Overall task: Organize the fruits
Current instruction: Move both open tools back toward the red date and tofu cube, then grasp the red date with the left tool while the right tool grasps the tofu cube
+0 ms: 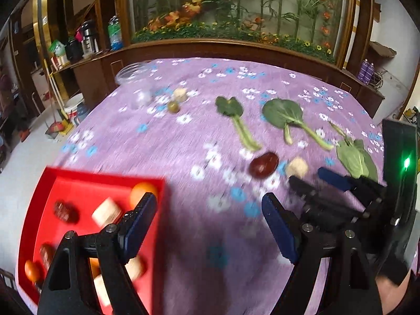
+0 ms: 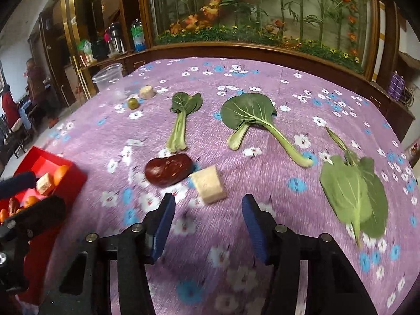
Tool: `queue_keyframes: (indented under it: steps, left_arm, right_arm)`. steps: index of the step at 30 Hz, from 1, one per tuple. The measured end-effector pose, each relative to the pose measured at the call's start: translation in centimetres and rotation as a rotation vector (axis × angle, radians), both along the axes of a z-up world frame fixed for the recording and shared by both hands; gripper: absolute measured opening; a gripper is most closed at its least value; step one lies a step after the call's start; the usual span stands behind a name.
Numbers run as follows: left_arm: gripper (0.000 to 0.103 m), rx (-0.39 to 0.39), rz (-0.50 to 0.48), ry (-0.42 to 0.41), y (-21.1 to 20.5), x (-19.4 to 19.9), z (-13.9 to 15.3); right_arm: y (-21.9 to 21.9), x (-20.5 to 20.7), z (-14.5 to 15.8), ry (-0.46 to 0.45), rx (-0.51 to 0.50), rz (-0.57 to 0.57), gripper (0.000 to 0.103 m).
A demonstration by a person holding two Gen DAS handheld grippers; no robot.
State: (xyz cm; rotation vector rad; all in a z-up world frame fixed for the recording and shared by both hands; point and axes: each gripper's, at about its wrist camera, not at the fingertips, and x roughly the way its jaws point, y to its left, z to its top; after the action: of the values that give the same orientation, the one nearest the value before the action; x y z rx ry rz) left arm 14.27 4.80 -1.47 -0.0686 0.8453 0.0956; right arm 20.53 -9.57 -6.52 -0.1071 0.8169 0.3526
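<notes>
The right claw [image 2: 207, 225] hovers low over the purple flowered tabletop [image 2: 262, 78], pads apart and empty. The pale cube [image 2: 208, 183] lies just beyond its tips, slightly left of centre, with the dark red date [image 2: 168, 169] beside it to the left, long axis running left to right. The left claw [image 1: 210, 225], wide apart and empty, hangs by the red tray [image 1: 39, 197], so the right is nearer.

Both grippers are black frames with silver screw heads. Their fingers [image 2: 164, 225] carry ribbed blue pads. A green light [image 1: 406, 162] glows on the right unit's dark housing.
</notes>
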Motion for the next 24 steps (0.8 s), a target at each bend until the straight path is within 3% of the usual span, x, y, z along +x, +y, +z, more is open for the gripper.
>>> queue_keyframes:
  steps: [6,8,10,13,22,24]
  left_arm:
    - [0.081,-0.004,-0.020,0.019,-1.4,3.7,-1.0]
    - [0.081,0.005,-0.036,0.029,-2.0,4.5,-1.6]
    - [0.079,0.008,-0.053,0.041,-2.6,5.3,-2.3]
    - [0.068,-0.017,-0.079,0.070,-3.2,6.2,-3.3]
    - [0.061,-0.036,-0.118,0.117,-4.9,8.6,-5.3]
    - [0.051,-0.022,-0.119,0.126,-5.1,8.8,-5.8]
  right_arm:
    - [0.7,2.2,-0.9,0.013,-0.028,0.026,0.046]
    - [0.7,2.8,-1.4,0.033,-0.024,0.031,0.033]
    - [0.3,3.0,-1.5,0.042,-0.001,0.037,0.027]
    - [-0.4,2.8,-1.4,0.044,-0.007,0.029,0.027]
    - [-4.4,1.2,-0.8,0.039,0.047,-0.038,0.026]
    - [-4.6,0.9,-0.8,0.040,0.050,-0.037,0.026]
